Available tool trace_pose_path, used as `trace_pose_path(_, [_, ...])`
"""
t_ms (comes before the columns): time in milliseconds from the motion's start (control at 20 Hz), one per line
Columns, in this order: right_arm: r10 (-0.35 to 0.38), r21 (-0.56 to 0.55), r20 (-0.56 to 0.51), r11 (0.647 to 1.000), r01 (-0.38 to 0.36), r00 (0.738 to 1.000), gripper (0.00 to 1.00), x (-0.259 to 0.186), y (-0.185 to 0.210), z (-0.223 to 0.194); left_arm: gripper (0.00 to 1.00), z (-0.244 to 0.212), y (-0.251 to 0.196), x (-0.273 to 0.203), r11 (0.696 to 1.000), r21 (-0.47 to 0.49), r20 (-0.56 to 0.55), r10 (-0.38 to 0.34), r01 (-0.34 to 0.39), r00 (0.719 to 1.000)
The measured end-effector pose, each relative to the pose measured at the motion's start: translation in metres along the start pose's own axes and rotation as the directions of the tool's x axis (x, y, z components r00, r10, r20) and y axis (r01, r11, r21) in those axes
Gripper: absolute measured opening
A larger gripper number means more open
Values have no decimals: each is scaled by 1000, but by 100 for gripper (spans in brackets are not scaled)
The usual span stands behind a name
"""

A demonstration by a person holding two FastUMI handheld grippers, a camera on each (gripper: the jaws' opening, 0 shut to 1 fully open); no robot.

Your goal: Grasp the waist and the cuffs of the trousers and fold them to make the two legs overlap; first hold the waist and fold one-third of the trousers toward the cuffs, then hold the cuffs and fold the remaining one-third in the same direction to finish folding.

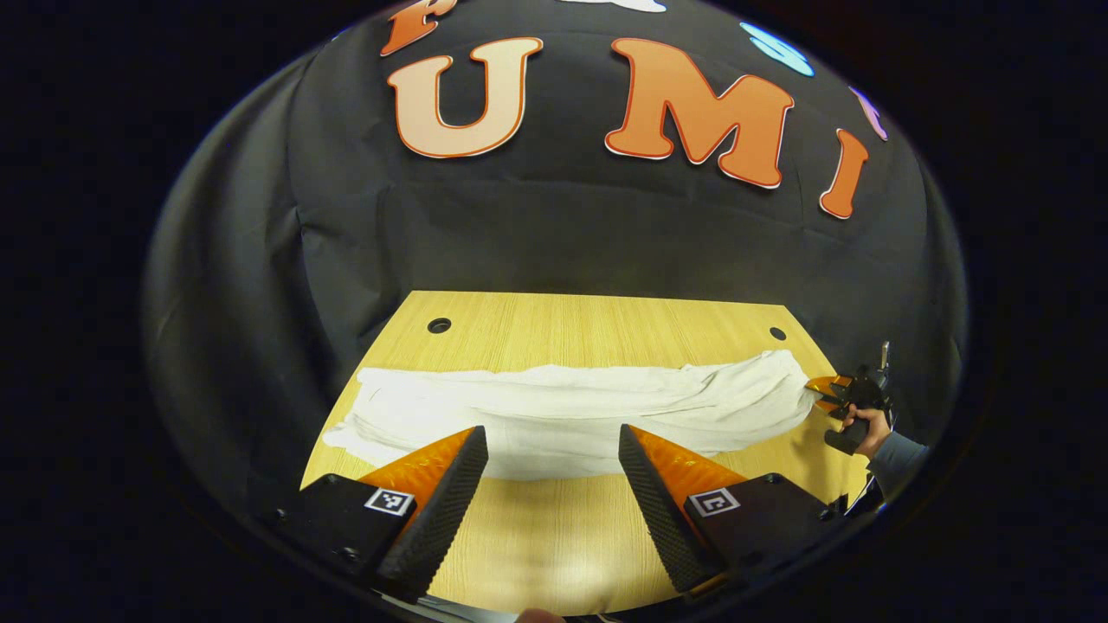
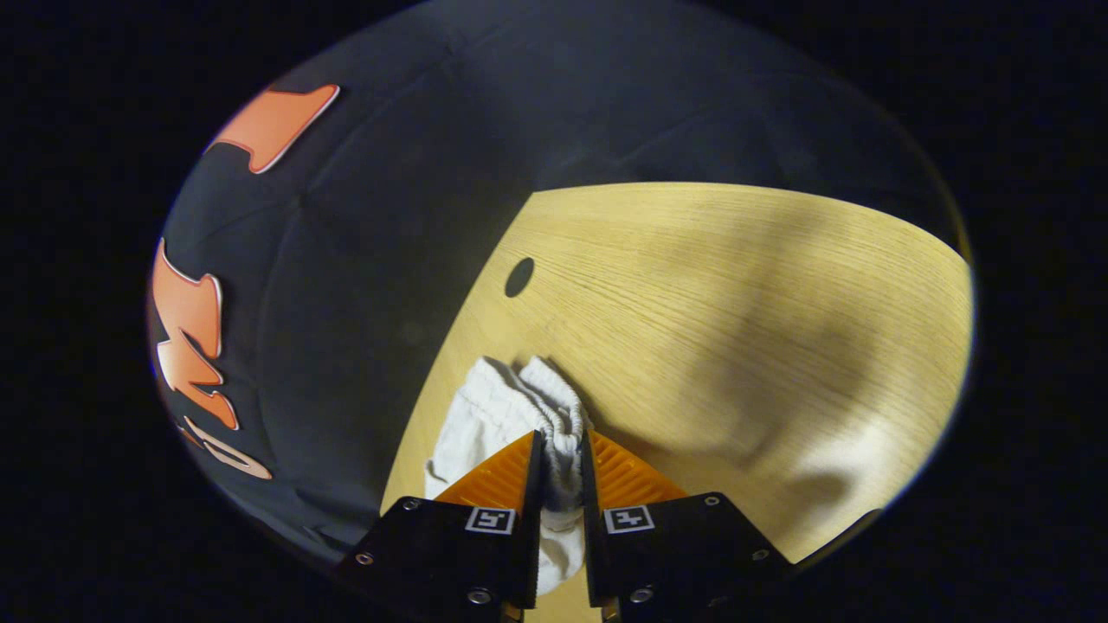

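White trousers (image 1: 571, 415) lie stretched sideways across the wooden table (image 1: 554, 536) in the left gripper view. My left gripper (image 1: 554, 450) hovers open just before their near edge, with bare table and cloth showing between its fingers. At the far right end, my right gripper (image 1: 822, 394), held by a hand (image 1: 861, 424), pinches the trousers' end. In the right gripper view, the right gripper (image 2: 563, 459) is shut on a bunched, gathered end of the trousers (image 2: 519, 407), cloth squeezed between both fingers. Whether this end is waist or cuffs I cannot tell.
Two round holes (image 1: 439, 325) (image 1: 777, 333) pierce the table near its far edge, one also visible as a hole (image 2: 519, 277) in the right gripper view. Black booth cloth (image 1: 563, 234) hangs close behind the table. Bare wood (image 2: 736, 329) spreads right of the right gripper.
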State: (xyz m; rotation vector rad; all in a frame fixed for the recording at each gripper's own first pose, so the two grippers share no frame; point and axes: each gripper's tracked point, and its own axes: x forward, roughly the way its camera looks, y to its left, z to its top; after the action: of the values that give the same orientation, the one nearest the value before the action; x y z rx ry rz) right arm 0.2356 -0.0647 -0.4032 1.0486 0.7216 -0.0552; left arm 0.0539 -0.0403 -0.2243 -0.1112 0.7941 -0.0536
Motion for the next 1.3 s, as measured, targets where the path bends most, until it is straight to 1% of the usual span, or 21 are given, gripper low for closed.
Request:
trace_pose_path(50, [19, 12, -2, 1000, -19, 1000, 23, -5, 11, 0, 99, -2, 1, -5, 1000, -8, 2, 1, -1, 1000])
trace_pose_path(150, [34, 27, 5, 999, -34, 999, 23, -17, 25, 1, 99, 0, 3, -16, 1000, -29, 20, 6, -5, 1000])
trace_pose_path(200, [50, 26, 10, 998, -50, 999, 19, -21, 32, 2, 99, 0, 7, -19, 999, -38, 34, 7, -6, 999])
trace_pose_path(250, [72, 25, 13, 997, -72, 997, 18, -29, 37, 1, 99, 1, 11, -24, 999, -47, 48, 9, -7, 999])
trace_pose_path(400, [129, 18, 30, 991, -130, 991, 18, -45, 60, -3, 100, 0, 19, -35, 998, -70, 71, 9, -4, 997])
trace_pose_path(500, [153, 16, 33, 988, -153, 988, 17, -50, 68, -7, 99, -1, 28, -39, 997, -81, 83, 10, -3, 996])
trace_pose_path(600, [174, 17, 43, 984, -175, 984, 18, -60, 86, -12, 99, -2, 36, -44, 996, -91, 91, 5, 3, 996])
trace_pose_path(850, [222, 45, 83, 973, -227, 971, 17, -84, 122, -25, 100, -2, 75, -48, 993, -113, 106, -16, 28, 994])
trace_pose_path(1000, [248, 72, 109, 964, -257, 963, 18, -98, 146, -36, 99, -4, 102, -50, 995, -101, 122, -10, 22, 993])
trace_pose_path(1150, [281, 70, 135, 954, -292, 950, 17, -111, 175, -49, 99, 0, 122, -49, 995, -93, 130, -34, 47, 991])
trace_pose_path(1300, [302, 46, 139, 949, -311, 943, 17, -122, 197, -69, 99, 2, 140, -43, 994, -89, 127, -50, 61, 991])
